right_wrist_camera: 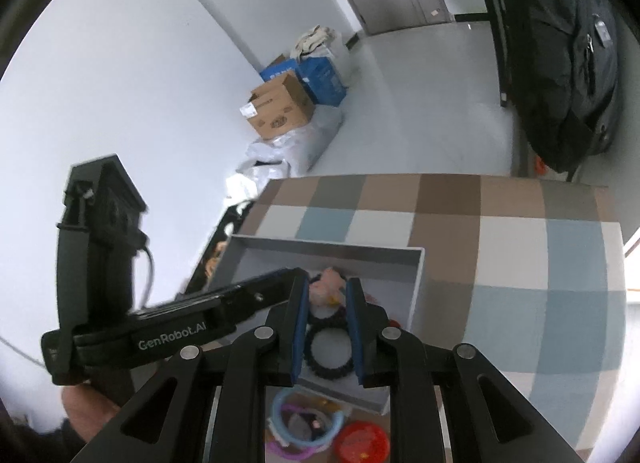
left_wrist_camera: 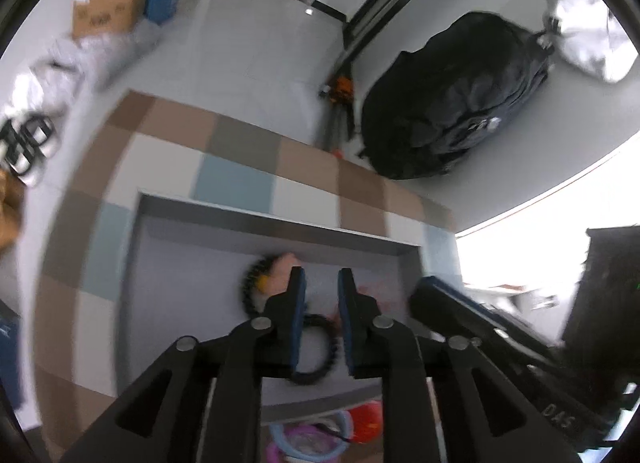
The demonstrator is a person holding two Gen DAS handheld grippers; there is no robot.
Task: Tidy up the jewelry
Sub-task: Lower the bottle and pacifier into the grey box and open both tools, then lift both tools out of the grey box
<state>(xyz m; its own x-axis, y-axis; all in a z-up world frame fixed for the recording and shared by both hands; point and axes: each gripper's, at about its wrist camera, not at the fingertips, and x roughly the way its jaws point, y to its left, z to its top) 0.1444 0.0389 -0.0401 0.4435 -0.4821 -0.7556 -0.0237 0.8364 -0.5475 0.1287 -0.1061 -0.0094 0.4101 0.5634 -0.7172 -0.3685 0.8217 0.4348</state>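
Observation:
A shallow grey box point(left_wrist_camera: 280, 219) point(right_wrist_camera: 332, 247) sits on the checked table. On its floor lies a black beaded bracelet point(left_wrist_camera: 328, 343) point(right_wrist_camera: 329, 374). Beyond it, a second dark bracelet point(left_wrist_camera: 250, 283) rests by a pink charm point(left_wrist_camera: 282, 269) point(right_wrist_camera: 330, 281). My left gripper point(left_wrist_camera: 322, 275) hangs over the box, its blue pads a little apart and pressing on nothing; the near bracelet shows beneath the gap. My right gripper point(right_wrist_camera: 327, 279) hovers beside it, jaws drawn close with nothing visibly pinched. Each gripper shows in the other's view: the right gripper point(left_wrist_camera: 424, 291) and the left gripper point(right_wrist_camera: 280, 279).
In front of the box lie blue and pink plastic rings point(left_wrist_camera: 308, 439) point(right_wrist_camera: 304, 423) and a red round item point(left_wrist_camera: 366, 419) point(right_wrist_camera: 362, 443). A black backpack point(left_wrist_camera: 452, 103) and cardboard boxes point(right_wrist_camera: 280, 107) stand on the floor beyond the table. A hand point(right_wrist_camera: 88, 411) holds the left gripper.

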